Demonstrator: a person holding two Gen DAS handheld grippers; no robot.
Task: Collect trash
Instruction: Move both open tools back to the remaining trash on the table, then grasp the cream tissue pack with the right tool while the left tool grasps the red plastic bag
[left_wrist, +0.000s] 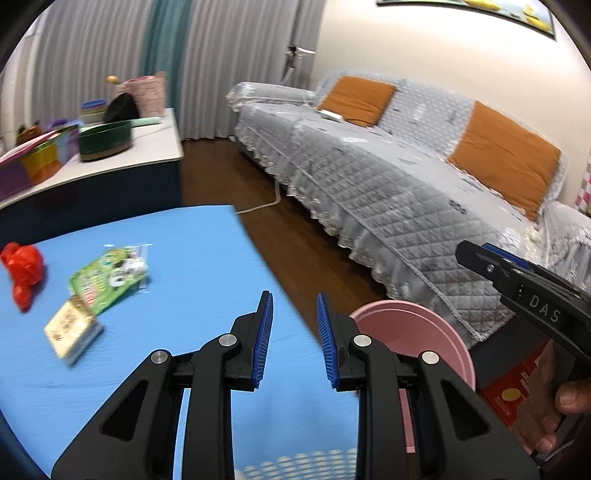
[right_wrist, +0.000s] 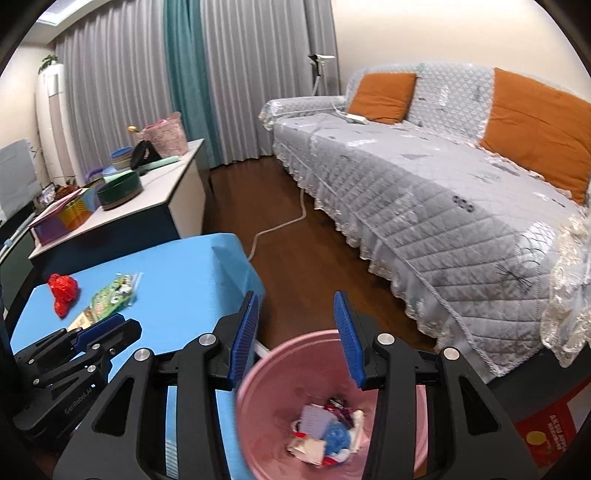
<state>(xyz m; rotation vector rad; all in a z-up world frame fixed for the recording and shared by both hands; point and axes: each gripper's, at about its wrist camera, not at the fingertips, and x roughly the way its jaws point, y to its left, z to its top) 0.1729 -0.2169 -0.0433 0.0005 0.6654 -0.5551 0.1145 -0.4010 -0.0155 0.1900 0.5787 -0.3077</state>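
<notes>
bin: pink bin on the floor right beside the blue desk; already some crumpled scraps in the bottom, so part of the job looks done

left on desk: red crumpled wrapper, green snack bag and a small beige packet; all three bunched close near the far-left side of the desk; packet touching or slightly tucked under the green bag, hard to say which

left claw: left claw apart and empty; hanging over the desk edge next to the bin; nothing between the pads

right claw: right claw apart and empty too; poised right above the bin mouth; looks like a drop spot, not a grab

progress: guessing somewhere past halfway; three bits to go as far as can be seen

next up: probably reach back across the desk for the pile; green bag lying flat, could be fiddly to pinch; red wrapper bulkier, easier grab

background: sofa and a side counter with bowls, not part of this
</notes>
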